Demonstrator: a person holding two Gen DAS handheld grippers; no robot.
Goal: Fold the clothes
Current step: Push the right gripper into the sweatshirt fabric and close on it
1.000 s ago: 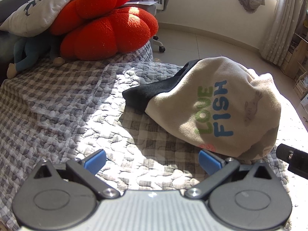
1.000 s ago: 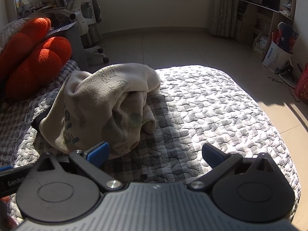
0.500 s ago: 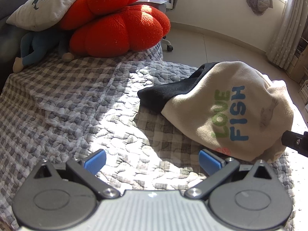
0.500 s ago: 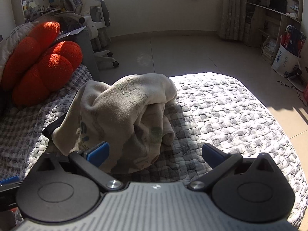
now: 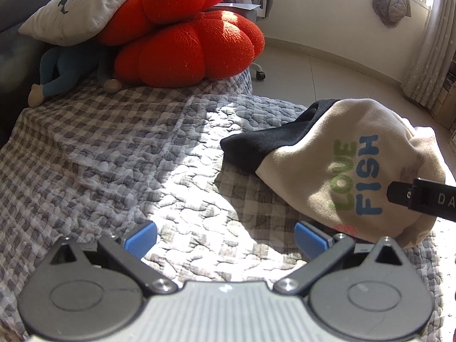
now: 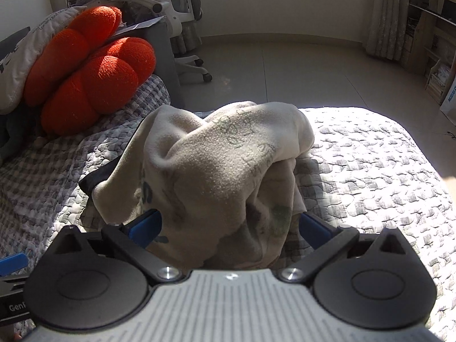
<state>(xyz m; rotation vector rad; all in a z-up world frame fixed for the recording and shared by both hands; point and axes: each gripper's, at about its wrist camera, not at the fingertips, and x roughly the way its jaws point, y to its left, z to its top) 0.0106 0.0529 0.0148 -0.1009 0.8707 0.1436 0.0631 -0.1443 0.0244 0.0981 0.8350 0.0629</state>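
A crumpled beige fleece garment (image 5: 350,171) printed "LOVE FISH", with a black band (image 5: 256,145) at one end, lies in a heap on the checked quilt (image 5: 119,154). My left gripper (image 5: 225,236) is open over bare quilt, left of the heap. In the right wrist view the same garment (image 6: 222,171) bulges up between the wide-apart blue fingers of my right gripper (image 6: 228,225), which is open around its near edge. The right gripper's black body (image 5: 421,196) shows at the right edge of the left wrist view, against the garment.
An orange pumpkin-shaped cushion (image 5: 185,40), a white pillow (image 5: 82,8) and a blue soft toy (image 5: 62,71) sit at the head of the bed. A white office chair (image 6: 182,22) stands on the tiled floor (image 6: 285,71) beyond. Shelves (image 6: 433,40) line the right wall.
Both grippers have moved forward. The garment has grown in the right wrist view and now lies between the right gripper's fingers. The left gripper has shifted left, away from the heap.
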